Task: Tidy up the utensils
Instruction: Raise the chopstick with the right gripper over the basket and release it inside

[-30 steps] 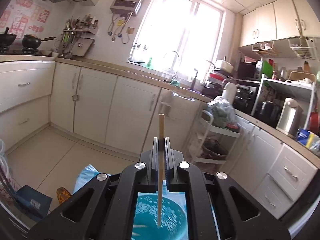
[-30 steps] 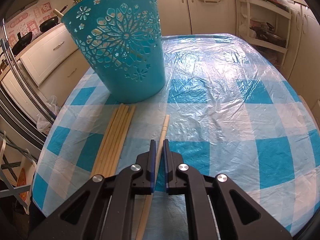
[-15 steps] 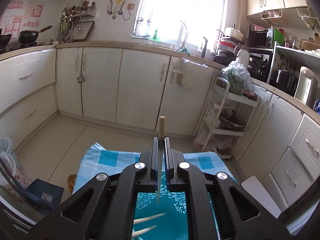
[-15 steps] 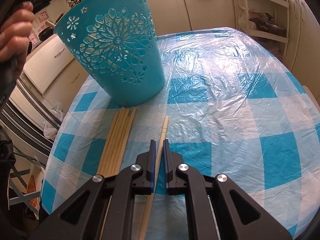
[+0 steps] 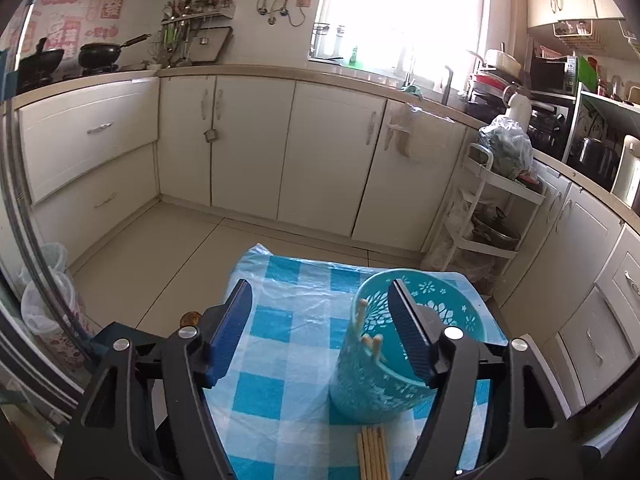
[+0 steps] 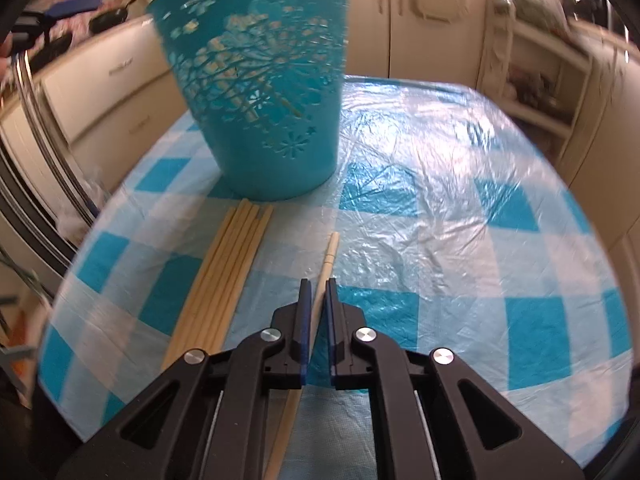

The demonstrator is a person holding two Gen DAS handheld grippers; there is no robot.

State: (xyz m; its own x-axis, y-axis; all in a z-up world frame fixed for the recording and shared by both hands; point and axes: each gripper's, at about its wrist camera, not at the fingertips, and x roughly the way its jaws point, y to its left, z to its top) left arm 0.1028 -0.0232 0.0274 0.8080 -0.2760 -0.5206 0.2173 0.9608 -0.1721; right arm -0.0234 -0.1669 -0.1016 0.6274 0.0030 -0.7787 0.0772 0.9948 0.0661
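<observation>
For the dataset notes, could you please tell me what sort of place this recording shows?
Most likely a home kitchen: cream base cabinets run under a worktop, a black wok sits on the hob, and a tap stands below the window. The work happens on a checked tablecloth.

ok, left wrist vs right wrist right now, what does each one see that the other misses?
Left wrist only: chopstick tips inside the turquoise cutout plastic basket, between the open left tongs. Right wrist only: right tongs shut on a single pale wooden chopstick. Both: the basket, the bundle of loose chopsticks and the blue-and-white checked plastic tablecloth.
</observation>
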